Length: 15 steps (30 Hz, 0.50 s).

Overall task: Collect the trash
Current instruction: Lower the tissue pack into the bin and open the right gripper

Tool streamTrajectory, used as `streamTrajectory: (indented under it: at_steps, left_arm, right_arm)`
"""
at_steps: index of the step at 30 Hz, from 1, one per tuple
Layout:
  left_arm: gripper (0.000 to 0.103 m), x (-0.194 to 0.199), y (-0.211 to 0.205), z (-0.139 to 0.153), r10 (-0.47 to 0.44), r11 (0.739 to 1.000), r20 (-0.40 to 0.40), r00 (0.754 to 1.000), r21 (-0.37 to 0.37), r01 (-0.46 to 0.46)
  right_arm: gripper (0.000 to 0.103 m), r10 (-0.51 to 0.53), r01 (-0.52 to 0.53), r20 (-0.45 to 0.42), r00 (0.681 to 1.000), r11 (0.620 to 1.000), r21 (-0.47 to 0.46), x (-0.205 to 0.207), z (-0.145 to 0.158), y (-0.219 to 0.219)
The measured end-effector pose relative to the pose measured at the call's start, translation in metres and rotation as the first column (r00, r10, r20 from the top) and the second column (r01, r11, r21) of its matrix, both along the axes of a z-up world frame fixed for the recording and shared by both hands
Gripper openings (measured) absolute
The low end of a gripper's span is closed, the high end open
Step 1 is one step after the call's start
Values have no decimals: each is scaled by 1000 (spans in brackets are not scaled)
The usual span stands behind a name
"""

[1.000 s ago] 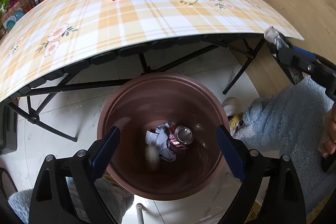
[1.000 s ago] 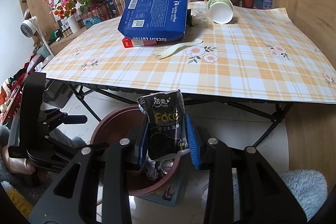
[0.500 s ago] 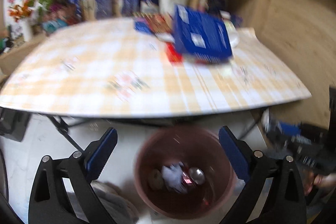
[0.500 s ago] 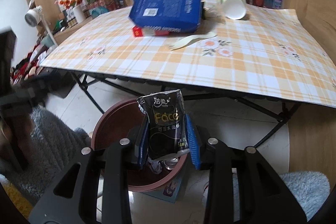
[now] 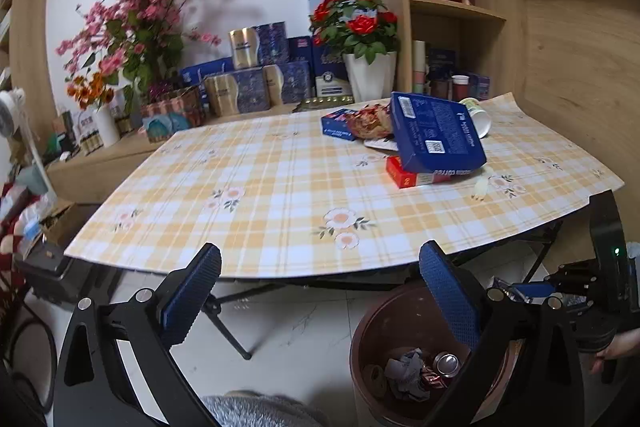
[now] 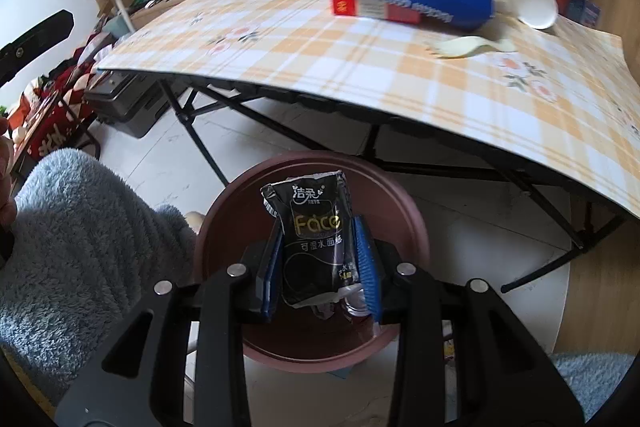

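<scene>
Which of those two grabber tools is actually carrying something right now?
The right gripper: its blue pads clamp a black tissue packet above the brown bin. The left gripper is wide open, with nothing between its fingers.

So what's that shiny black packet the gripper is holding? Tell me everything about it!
The shiny black plastic tissue packet looks like a soft pocket pack with white Chinese characters and gold "Face" lettering. Its top edge is crinkled and looks torn open. It stands upright, pinched at its lower sides between the right gripper's blue pads, right above the open round brown plastic bin. Nothing else touches it.
</scene>
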State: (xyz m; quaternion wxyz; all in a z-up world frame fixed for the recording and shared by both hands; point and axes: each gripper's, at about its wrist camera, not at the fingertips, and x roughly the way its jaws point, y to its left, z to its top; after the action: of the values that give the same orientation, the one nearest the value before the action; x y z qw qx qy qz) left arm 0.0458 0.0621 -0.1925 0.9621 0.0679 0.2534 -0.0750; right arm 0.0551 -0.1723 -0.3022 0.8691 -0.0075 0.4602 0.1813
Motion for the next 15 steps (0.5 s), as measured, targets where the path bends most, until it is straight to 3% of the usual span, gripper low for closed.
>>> streamTrajectory:
  at_steps: [2,5,7,10,15]
  left_arm:
    - [97,1,4,-3,27,1000,-9,1000,-11,-27]
    - [97,5,8,-7,43,999,-31,999,-26,-43]
    - [97,8,9,-9,37,999,-52,998,-36,-38]
    - [97,11,9,-11,31,998,-66,997,-48,-34]
    - [97,15,12,-14,37,997,-88,995,-65,-43]
  right_arm:
    - [37,18,-18,-5,1000,1000,-1,0,-2,6]
    - [49,38,-38,0,999,999,8,-2,-2,12]
    - [72,45,-45,17,999,999,16,-3,2,13]
    - [88,29,-30,64,998,999,21,-6,12,9]
    - [97,-35,34,129,991,999,6,-11,25,-7]
